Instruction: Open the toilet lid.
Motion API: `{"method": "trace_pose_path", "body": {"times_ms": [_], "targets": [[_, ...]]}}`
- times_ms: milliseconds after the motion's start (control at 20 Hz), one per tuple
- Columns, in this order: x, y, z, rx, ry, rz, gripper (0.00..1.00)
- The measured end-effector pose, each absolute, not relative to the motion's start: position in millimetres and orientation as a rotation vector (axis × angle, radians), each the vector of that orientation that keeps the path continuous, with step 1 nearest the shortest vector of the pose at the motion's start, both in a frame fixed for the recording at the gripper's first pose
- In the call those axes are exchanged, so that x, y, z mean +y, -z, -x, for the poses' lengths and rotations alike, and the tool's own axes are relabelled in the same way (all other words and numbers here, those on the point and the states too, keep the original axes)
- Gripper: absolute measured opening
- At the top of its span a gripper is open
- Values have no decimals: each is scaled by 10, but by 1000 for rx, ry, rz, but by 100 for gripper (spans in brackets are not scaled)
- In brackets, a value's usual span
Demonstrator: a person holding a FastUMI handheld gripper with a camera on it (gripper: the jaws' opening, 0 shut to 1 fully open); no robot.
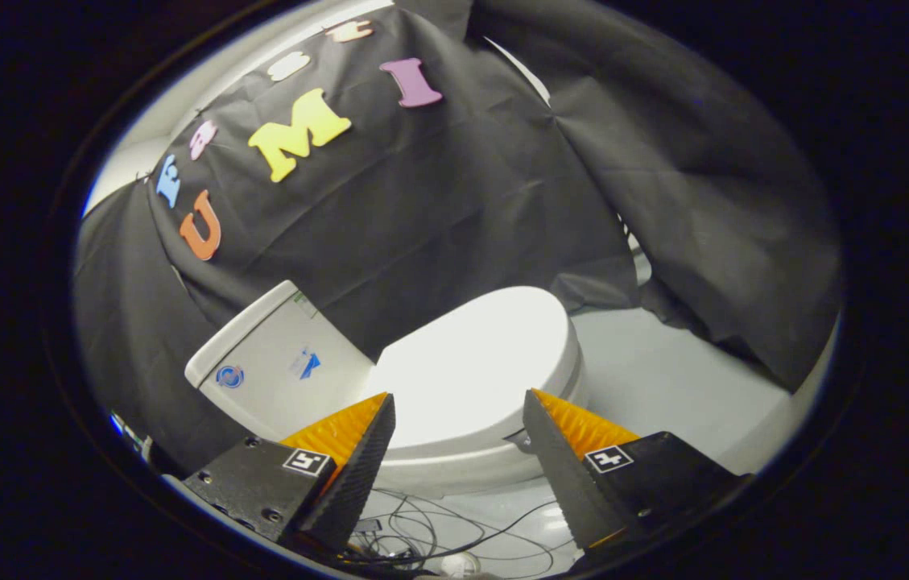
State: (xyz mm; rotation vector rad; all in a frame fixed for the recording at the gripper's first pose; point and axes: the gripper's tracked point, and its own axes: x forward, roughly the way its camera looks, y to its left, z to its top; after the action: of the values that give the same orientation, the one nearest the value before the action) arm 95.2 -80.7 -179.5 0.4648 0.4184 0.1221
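1. Gripper view: the gripper (458,399) hangs above the toilet with its two fingers spread wide apart and nothing between them, so it is released and grasps nothing.
2. The toilet lid (474,362) lies closed, flat on the bowl, a bright white oval seen in the gap between the two fingers and just beyond their tips.
3. Neither finger touches the lid; the left finger (357,451) sits over the lid's tank-side edge and the right finger (563,459) over the opposite edge, both apart from it.
4. The bowl rim (454,471) curves below the lid, between the two fingers, nearer the camera than the lid itself.
5. The toilet tank (277,362) stands just beside the lid on the left finger's side, tilted in the view, with its own flat tank cover (241,330) on top and two small blue stickers on its face.
6. Black cloth (454,201) hangs behind the tank and the lid as the booth's wall, and drapes down further on the right finger's side.
7. Pale floor (663,370) shows beyond the right finger, next to the bowl.
8. Thin dark cables (438,536) lie in loose loops on the floor below the bowl, between the bases of the fingers.
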Motion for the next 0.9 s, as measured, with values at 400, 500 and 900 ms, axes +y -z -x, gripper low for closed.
{"method": "trace_pose_path", "body": {"times_ms": [400,500,900], "targets": [[-1024,2381,-1103,550,-62,-668,99],[-1048,2536,-1087,590,-44,-706,98],[-1005,2929,-1294,661,-16,-795,92]]}}
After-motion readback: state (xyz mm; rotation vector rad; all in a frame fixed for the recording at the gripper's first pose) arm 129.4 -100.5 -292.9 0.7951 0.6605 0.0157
